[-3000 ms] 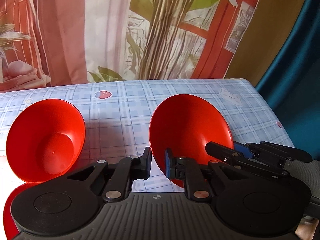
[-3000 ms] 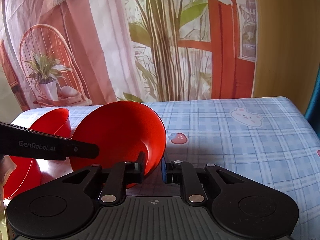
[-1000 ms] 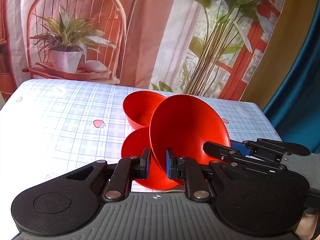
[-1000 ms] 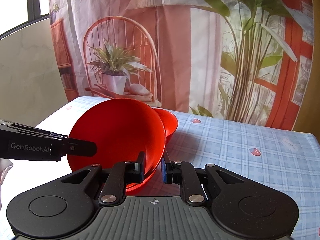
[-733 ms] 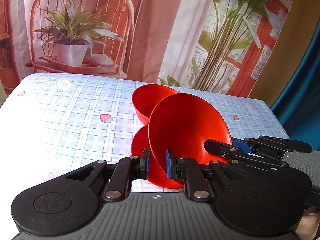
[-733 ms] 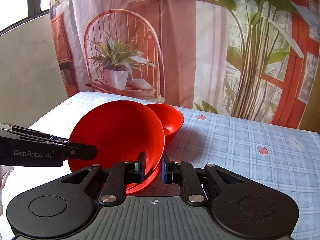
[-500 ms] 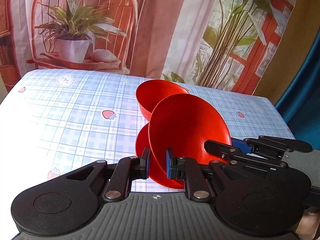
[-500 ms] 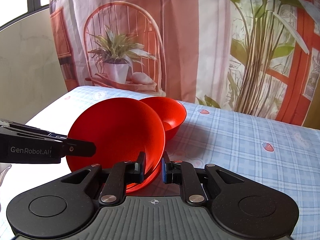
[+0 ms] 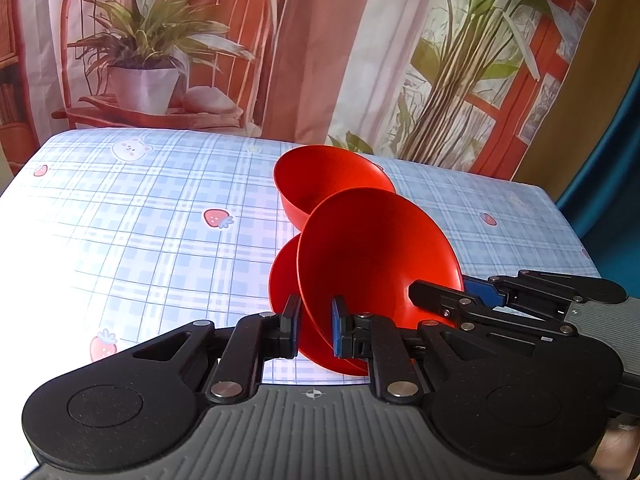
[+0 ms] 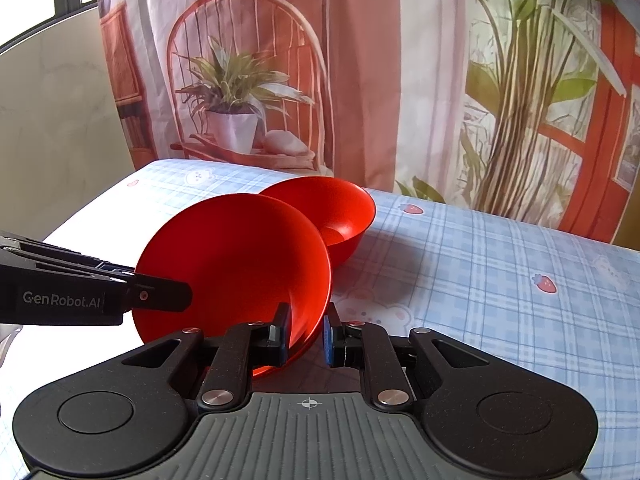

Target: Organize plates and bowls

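Both grippers hold one red bowl (image 9: pixel 372 256) by its rim, tilted above the table. My left gripper (image 9: pixel 314 328) is shut on its near rim. My right gripper (image 10: pixel 305 334) is shut on the opposite rim; the bowl (image 10: pixel 236 264) fills that view's centre left. A second red bowl (image 9: pixel 324 184) stands upright on the table just behind; it also shows in the right wrist view (image 10: pixel 336 216). A flat red plate (image 9: pixel 282 276) lies under the held bowl, mostly hidden. The right gripper's fingers (image 9: pixel 452 300) reach in from the right.
The table has a blue plaid cloth (image 9: pixel 132 232) with strawberry and bear prints. A printed backdrop (image 10: pixel 248 80) hangs behind its far edge. The left gripper's body (image 10: pixel 80 296) enters the right view from the left. A teal curtain (image 9: pixel 616 168) hangs at the right.
Both grippers have carried the tilted bowl closer to the upright bowl and the plate. The upright bowl and plate now sit nearer in both views. The grips have not changed.
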